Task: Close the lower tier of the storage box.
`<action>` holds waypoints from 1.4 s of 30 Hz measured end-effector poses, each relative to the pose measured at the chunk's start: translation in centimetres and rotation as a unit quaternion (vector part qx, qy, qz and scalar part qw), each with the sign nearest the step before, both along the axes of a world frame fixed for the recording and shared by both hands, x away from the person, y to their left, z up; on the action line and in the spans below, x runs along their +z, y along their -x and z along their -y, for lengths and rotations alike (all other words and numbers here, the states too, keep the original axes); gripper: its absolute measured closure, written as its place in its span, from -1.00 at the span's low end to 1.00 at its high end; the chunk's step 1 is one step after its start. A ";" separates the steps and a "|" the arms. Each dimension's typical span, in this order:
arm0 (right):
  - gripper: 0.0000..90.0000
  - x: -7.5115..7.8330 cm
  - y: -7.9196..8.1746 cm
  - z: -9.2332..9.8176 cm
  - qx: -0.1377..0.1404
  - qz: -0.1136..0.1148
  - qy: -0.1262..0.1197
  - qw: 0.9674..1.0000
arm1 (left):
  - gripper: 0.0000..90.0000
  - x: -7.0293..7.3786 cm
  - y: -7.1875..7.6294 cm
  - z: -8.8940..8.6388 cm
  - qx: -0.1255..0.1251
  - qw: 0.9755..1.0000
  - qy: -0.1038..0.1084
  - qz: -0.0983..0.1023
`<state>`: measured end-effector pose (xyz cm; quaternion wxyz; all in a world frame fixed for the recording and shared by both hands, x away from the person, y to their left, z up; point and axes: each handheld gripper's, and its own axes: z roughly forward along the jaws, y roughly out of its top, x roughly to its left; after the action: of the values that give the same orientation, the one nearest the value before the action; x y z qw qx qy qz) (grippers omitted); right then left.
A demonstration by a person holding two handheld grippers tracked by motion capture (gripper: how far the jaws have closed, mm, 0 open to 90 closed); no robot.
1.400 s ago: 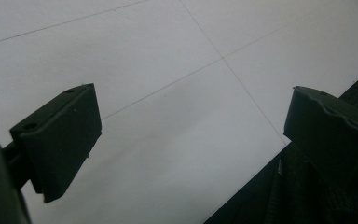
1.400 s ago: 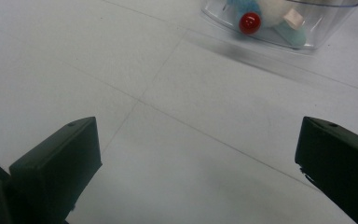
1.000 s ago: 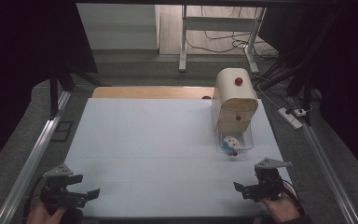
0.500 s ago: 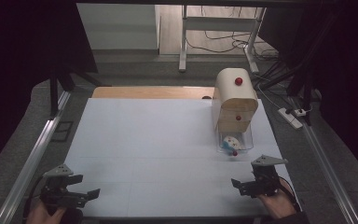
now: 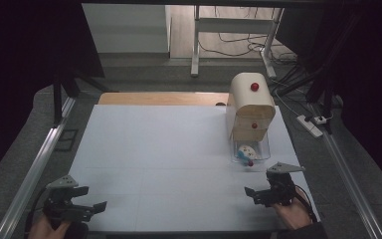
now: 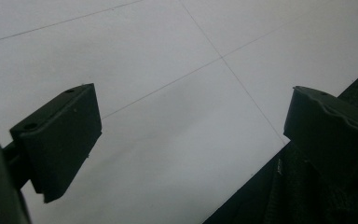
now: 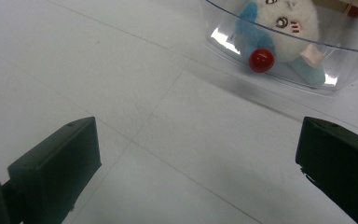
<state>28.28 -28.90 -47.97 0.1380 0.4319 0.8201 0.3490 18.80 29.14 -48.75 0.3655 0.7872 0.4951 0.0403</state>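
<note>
Right gripper (image 5: 256, 193) is hovering low over the white table (image 5: 169, 149) near its front right corner, jaws standing wide apart with nothing between them, held by a hand (image 5: 292, 214) coming in from the bottom edge. Just ahead of it a clear drawer (image 5: 251, 153) is sitting pulled out from the foot of a small wooden cabinet (image 5: 250, 107) with a rounded top and red knobs, standing toward the right rear of the table. A white and blue plush toy (image 5: 246, 152) is lying inside that clear drawer. In the right gripper view the same toy (image 7: 279, 32) is showing through the drawer's (image 7: 307, 70) clear front wall, a red knob (image 7: 261, 60) sitting on that wall, and the right gripper (image 7: 198, 154) is pointing toward it with its jaws spread on either side and not touching it. Left gripper (image 5: 99, 205) is sitting at the front left corner of the table, well apart from the cabinet, held by the other hand (image 5: 45, 228). In the left gripper view the left gripper (image 6: 191, 135) is showing jaws also wide apart, empty, looking down on bare white table (image 6: 168, 56) with its dark edge at the lower right.
</note>
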 end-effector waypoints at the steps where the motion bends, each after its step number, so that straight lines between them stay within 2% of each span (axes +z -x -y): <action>1: -1.00 0.0 -0.1 0.0 -0.002 -0.002 -0.001 1.000 | -0.91 0.0 0.0 0.0 0.000 1.000 0.000 0.000; 11: -1.00 -0.4 -1.3 -0.4 -0.006 -0.015 0.001 1.000 | -0.91 0.0 0.0 0.0 0.000 1.000 0.000 0.000; 17: -1.00 -0.7 -2.0 -0.7 -0.008 -0.020 0.021 1.000 | -0.91 0.0 0.0 0.0 0.000 1.000 -0.001 -0.001; 23: -1.00 -1.0 -2.6 -0.8 -0.012 -0.023 0.024 0.999 | -0.91 0.0 0.0 0.1 -0.001 1.000 -0.002 -0.002; 29: -1.00 -1.3 -3.3 -1.1 -0.007 -0.025 0.042 0.999 | -0.91 0.0 -0.1 0.1 -0.001 1.000 -0.003 -0.002; 40: -1.00 -1.5 -4.3 -1.0 -0.013 -0.027 0.042 0.999 | -0.91 0.0 -0.1 0.1 -0.002 1.000 -0.004 -0.003; 42: -0.92 -1.5 -4.4 -1.0 -0.016 -0.023 0.046 0.999 | -0.91 0.0 -0.1 0.1 -0.002 1.000 -0.004 -0.003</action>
<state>32.64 -27.89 -49.44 0.1447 0.4456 0.8315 0.2984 18.89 29.03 -48.77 0.3611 0.7896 0.4945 0.0397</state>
